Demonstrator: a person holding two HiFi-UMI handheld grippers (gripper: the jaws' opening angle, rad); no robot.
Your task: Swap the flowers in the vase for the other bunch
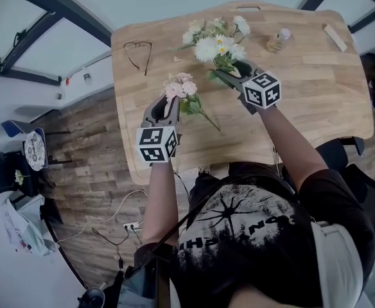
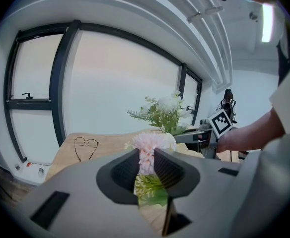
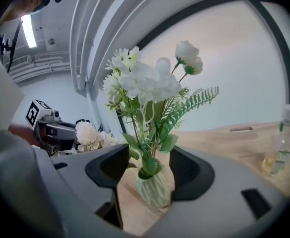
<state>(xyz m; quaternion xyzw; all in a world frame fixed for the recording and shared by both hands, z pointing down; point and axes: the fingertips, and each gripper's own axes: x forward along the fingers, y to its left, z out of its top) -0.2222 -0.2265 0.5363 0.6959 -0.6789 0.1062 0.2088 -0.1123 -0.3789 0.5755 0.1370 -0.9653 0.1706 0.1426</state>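
Note:
A bunch of pink flowers (image 1: 180, 86) with a green stem is clamped in my left gripper (image 1: 169, 103), which is shut on it above the table's near left part. In the left gripper view the pink bloom (image 2: 147, 142) rises between the jaws of that gripper (image 2: 147, 171). The white bunch (image 1: 216, 43) with fern leaves stands upright in a pale ribbed vase (image 3: 154, 188). My right gripper (image 1: 230, 76) is open, one jaw on each side of the vase with gaps showing. In the right gripper view this gripper (image 3: 148, 175) frames the white flowers (image 3: 145, 81).
The wooden table (image 1: 316, 101) carries eyeglasses (image 1: 138, 49) at the far left, a small clear bottle (image 1: 279, 40) and a pale wooden block (image 1: 334, 37) at the far right. The bottle (image 3: 279, 152) stands to the right of the vase. Large windows lie beyond the table.

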